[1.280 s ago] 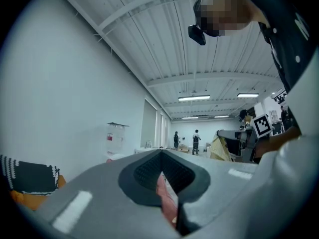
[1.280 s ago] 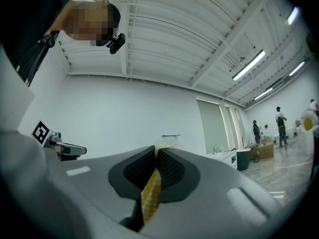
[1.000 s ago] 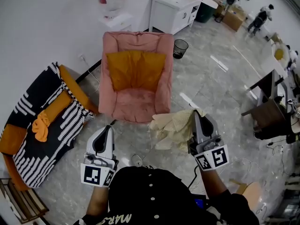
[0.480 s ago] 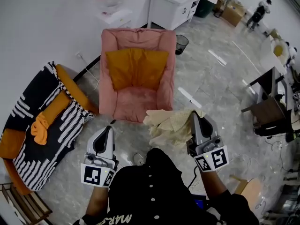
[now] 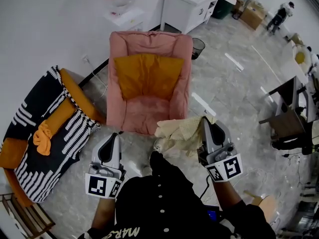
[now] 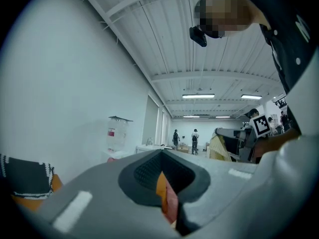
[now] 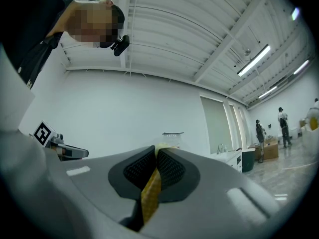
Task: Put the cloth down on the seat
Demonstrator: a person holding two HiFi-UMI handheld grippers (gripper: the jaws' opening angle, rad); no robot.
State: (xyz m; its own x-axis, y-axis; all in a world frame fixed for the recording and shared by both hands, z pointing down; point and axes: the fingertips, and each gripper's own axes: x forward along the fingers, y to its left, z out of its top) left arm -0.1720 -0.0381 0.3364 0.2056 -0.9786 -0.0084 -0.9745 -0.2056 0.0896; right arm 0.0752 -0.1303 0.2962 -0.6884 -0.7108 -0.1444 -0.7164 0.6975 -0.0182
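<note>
Grey marble floor (image 5: pixel 234 88) lies between you and the pink fabric armchair (image 5: pixel 115 83). Your right tool (image 5: pixel 205 120) clamps the crumpled pale yellow cloth (image 5: pixel 178 133) short of the armchair's seat (image 5: pixel 147 111), and your left tool (image 5: pixel 115 135) is closed and empty.

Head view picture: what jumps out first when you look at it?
The big pink armchair with an orange cushion stands in the middle. In front of it, the right hand-held gripper is shut on a crumpled cream cloth. A black-and-white striped throw lies at left.
</note>
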